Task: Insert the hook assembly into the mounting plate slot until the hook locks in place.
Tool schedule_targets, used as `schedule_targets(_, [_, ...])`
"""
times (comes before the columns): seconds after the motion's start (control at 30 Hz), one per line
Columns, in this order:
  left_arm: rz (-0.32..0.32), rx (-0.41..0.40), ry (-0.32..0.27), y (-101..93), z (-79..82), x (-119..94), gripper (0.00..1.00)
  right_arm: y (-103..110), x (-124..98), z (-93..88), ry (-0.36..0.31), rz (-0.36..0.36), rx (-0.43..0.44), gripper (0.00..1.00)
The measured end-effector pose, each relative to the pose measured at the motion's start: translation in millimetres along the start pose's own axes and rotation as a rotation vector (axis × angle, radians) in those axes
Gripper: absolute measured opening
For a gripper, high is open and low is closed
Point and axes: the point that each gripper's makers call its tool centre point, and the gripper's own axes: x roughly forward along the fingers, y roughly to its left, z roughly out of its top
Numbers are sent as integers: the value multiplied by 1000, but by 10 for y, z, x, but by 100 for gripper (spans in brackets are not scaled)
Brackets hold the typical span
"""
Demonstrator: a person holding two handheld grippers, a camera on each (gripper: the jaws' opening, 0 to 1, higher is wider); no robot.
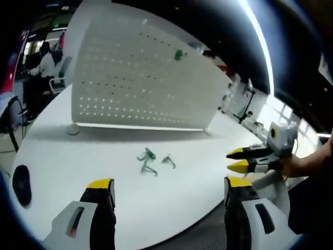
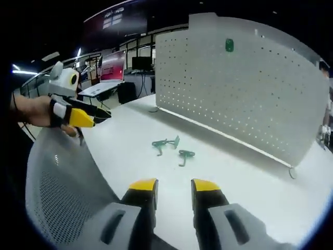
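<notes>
A white pegboard mounting plate (image 1: 140,78) (image 2: 244,78) stands upright on the white table (image 1: 78,156) (image 2: 244,177), with one green hook (image 1: 179,54) (image 2: 229,45) fixed near its top. Two loose green hook pieces lie flat in front of it, the larger (image 1: 147,160) (image 2: 165,143) beside the smaller (image 1: 168,160) (image 2: 184,154). My left gripper (image 1: 168,183) hovers near the table's front edge, jaws wide apart and empty; it also shows at the left of the right gripper view (image 2: 99,119). My right gripper (image 2: 174,185) has a narrow empty gap and points at the hooks; it also shows (image 1: 234,159) to the hooks' right.
A grey mesh chair back (image 2: 62,192) rises close on the left of my right gripper. A black oval object (image 1: 22,183) lies near the table's left edge. A person (image 1: 44,65) sits at a desk beyond the table. Monitors (image 2: 112,65) stand in the background.
</notes>
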Motion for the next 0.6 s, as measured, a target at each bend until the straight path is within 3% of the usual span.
schedule_targets(0.3, [-4,-10,8,5,-21,9,87,264,404,-22,78,154,-72,21])
schedule_targets(0.6, [0,-39,2,39,-12,-1,87,339,849,68,91,213,-81,19])
